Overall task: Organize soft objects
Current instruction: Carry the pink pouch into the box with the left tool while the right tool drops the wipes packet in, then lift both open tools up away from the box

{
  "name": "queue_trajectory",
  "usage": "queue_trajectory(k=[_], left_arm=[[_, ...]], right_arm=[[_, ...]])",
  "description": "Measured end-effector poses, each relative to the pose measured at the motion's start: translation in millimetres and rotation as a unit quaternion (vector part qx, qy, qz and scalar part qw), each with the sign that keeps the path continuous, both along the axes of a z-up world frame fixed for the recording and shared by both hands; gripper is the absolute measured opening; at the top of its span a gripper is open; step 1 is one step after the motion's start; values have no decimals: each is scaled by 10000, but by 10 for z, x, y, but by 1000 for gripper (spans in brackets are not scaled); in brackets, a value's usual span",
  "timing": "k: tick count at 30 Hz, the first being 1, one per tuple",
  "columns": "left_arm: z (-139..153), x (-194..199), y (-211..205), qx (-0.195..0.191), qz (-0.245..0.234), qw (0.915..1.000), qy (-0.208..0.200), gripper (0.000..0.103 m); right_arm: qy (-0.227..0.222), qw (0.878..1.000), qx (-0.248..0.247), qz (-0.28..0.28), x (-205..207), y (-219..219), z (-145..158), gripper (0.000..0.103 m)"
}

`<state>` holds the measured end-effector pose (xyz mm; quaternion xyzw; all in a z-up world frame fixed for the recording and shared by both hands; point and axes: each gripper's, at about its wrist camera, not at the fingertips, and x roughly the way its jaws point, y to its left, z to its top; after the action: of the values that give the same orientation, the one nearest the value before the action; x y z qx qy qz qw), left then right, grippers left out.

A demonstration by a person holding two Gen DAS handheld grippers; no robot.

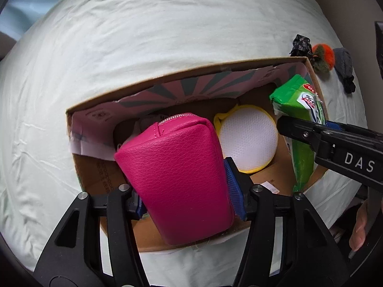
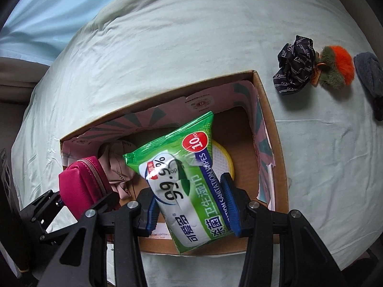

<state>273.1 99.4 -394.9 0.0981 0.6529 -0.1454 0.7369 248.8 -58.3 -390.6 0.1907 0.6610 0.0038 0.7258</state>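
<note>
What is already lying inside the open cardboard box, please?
On the floor of the cardboard box lie a round white pad with a yellow rim and crumpled pale pink fabric. The held pink leather pouch and green wipes packet cover the rest.

A pale green bed sheet [image 2: 167, 47] covers most of both frames, creased throughout. A light blue fabric surface [image 2: 47, 19] occupies the upper left of each frame. A beige surface [image 1: 347, 4] fills the upper right corner of the left wrist view; its nature cannot be determined.
</note>
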Motion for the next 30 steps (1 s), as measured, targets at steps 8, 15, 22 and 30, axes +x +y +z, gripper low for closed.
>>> queue_trajectory(k=[8,15,22,30], left_arm=[[96,5,67,273,-148,9990,-329,102],[174,-100,251,175,102,9993,-305,102],[389,-185,336,95,275,9985,-466,102],[858,-406,455,-72,472,9947,-914,102]], right_arm=[[-317,9995,-29,-54,136,48,48,103],[-484,9985,-187,147,35,94,111,103],[-678,9967,-341,289,-43,162,307,103],[-1358,9894,-457,235,-272,187,786,103]])
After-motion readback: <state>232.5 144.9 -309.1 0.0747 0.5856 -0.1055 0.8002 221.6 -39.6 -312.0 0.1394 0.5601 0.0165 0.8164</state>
